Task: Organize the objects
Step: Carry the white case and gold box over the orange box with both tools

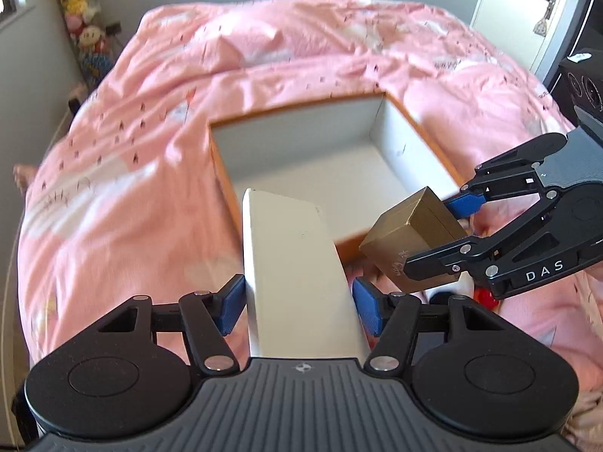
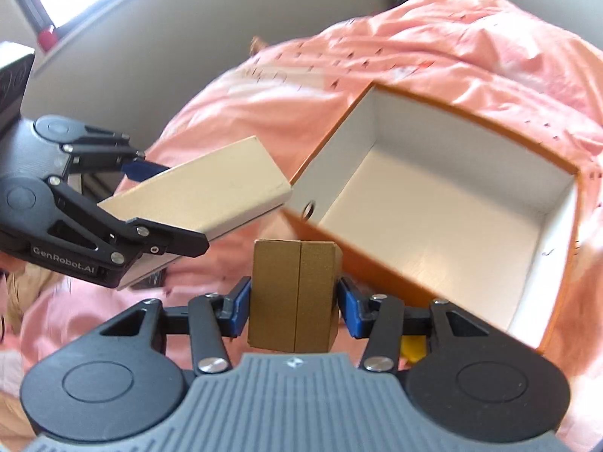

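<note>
Two grippers each clamped one box: left gripper (image 1: pixel 297 307) a long white cardboard box (image 1: pixel 294 275), right gripper (image 2: pixel 292 307) a small gold cardboard box (image 2: pixel 292 297); at twelve o'clock, one open orange-rimmed white box (image 1: pixel 410 143) held nothing.

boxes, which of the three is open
The big orange box with the white inside, lying on the pink duvet, is open and empty. The long white box and the small gold box are shut.

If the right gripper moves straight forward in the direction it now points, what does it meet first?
Probably the near orange wall of the open box: the right gripper, shut on the gold box, points at it, though depth is unclear.
</note>
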Tool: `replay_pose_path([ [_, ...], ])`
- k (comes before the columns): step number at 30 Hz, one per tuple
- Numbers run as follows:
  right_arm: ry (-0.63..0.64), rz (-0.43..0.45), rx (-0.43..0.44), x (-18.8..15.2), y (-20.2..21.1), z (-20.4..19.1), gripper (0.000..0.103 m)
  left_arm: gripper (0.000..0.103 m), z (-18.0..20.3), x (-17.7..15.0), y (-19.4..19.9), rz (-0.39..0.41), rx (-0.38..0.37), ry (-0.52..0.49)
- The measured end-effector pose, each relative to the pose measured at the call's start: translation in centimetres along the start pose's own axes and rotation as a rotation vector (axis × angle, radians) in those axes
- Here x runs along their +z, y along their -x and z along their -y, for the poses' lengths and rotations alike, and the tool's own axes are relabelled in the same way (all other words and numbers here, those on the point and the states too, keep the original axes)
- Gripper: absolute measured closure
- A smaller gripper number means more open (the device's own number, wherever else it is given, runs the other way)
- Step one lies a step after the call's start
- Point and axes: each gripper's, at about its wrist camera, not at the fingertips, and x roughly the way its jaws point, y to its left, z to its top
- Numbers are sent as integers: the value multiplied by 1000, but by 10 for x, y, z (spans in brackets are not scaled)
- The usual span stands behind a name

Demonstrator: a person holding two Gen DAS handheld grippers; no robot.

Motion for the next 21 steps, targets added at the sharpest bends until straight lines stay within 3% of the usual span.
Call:
replay_pose_path([
  [7,-155,133,-63,31,15,47,52,33,14,61,-46,4,25,-113],
  [14,-294,84,-105,42,-39,102,52,33,35,83,-122,-144,120,-305],
  [21,-395,9,-74,34,-78,140,52,32,41,69,-181,-260,246,-537],
])
